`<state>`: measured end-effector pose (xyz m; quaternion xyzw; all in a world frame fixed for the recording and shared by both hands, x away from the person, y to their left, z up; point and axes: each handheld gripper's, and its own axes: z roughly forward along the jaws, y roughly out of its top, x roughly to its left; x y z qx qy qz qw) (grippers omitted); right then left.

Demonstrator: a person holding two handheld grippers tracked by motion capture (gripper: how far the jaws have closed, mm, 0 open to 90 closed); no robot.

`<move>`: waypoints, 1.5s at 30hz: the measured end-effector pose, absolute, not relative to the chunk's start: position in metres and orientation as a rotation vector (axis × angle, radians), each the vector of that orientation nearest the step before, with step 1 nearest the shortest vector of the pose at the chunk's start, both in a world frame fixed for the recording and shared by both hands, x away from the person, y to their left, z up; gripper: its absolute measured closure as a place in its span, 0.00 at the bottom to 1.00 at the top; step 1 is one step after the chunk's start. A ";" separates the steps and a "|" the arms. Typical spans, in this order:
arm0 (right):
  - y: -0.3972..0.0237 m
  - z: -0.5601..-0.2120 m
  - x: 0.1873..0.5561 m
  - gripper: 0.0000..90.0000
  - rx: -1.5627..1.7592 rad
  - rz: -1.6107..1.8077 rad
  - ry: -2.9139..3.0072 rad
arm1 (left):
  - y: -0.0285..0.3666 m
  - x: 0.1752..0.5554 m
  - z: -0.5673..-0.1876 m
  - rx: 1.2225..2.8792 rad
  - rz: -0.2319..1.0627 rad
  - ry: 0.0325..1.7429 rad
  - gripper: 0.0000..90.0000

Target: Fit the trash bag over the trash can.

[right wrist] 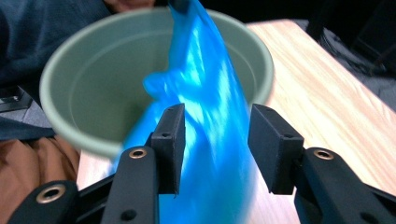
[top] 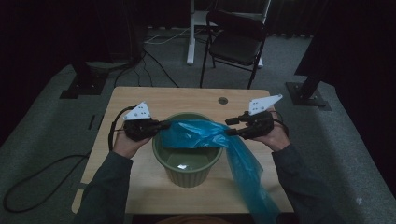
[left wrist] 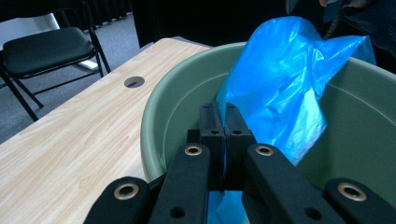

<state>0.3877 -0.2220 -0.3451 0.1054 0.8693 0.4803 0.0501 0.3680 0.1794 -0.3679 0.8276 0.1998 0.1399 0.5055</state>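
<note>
From above, the blue bag drapes across the green bin on the table and off its near edge, left gripper pinched on one bag edge inside the rim, right gripper jaws apart, bag loose between.

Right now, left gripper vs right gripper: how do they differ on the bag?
The left gripper is shut, pinching the blue bag over the green bin; the right gripper stands open, the bag between its pads, unpressed. Left sits at the bin's left rim, right at its right. Both point inward.
</note>
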 end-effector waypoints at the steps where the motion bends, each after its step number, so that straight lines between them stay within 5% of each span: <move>1: -0.226 -0.348 0.388 0.61 0.342 1.453 2.655 | 0.180 0.368 -0.368 1.995 0.336 0.485 0.99; 5: -0.236 -0.360 0.388 0.61 0.391 1.427 2.696 | 0.182 0.368 -0.369 1.996 0.336 0.491 0.99; 8: -0.240 -0.374 0.386 0.88 0.375 1.443 2.747 | 0.183 0.368 -0.370 1.983 0.324 0.478 0.88; 12: -0.240 -0.367 0.386 0.97 0.329 1.406 2.740 | 0.182 0.365 -0.365 1.962 0.340 0.470 0.70; 22: -0.230 -0.338 0.389 0.99 0.214 1.378 2.742 | 0.171 0.364 -0.357 1.983 0.341 0.426 0.62; 42: -0.159 -0.329 0.399 0.99 0.055 1.333 2.787 | 0.127 0.363 -0.351 2.079 0.333 0.319 0.60; 45: -0.154 -0.327 0.398 0.99 0.040 1.336 2.784 | 0.124 0.363 -0.351 2.102 0.358 0.321 0.66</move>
